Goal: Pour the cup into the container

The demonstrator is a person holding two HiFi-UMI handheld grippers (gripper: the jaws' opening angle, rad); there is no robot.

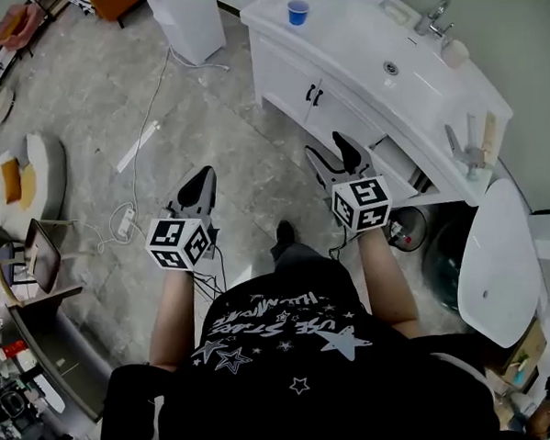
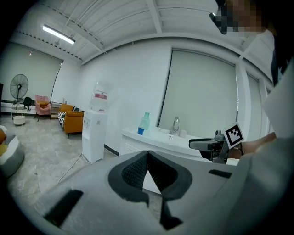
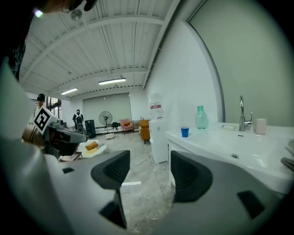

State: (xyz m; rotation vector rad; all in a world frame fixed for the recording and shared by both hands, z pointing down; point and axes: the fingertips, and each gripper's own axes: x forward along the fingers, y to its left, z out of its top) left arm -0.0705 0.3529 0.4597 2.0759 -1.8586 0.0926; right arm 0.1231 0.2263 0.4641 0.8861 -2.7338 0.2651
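Note:
A small blue cup (image 1: pixel 297 11) stands near the left end of the white vanity counter (image 1: pixel 358 46). It also shows in the left gripper view (image 2: pixel 141 131) and the right gripper view (image 3: pixel 184 131), beside a green bottle (image 3: pixel 200 117). A white mug (image 1: pixel 455 54) sits by the faucet (image 1: pixel 433 16) at the sink. My left gripper (image 1: pixel 202 178) hangs over the floor, well short of the counter, its jaws shut on nothing (image 2: pixel 148 155). My right gripper (image 1: pixel 334 155) is in front of the cabinet doors, its jaws open and empty (image 3: pixel 149 160).
A white water dispenser (image 1: pixel 189 12) stands left of the vanity, with cables (image 1: pixel 141 143) trailing over the grey floor. A white oval panel (image 1: pixel 498 263) leans at the right. Cluttered furniture lines the left edge. A person (image 3: pixel 78 117) stands far off down the room.

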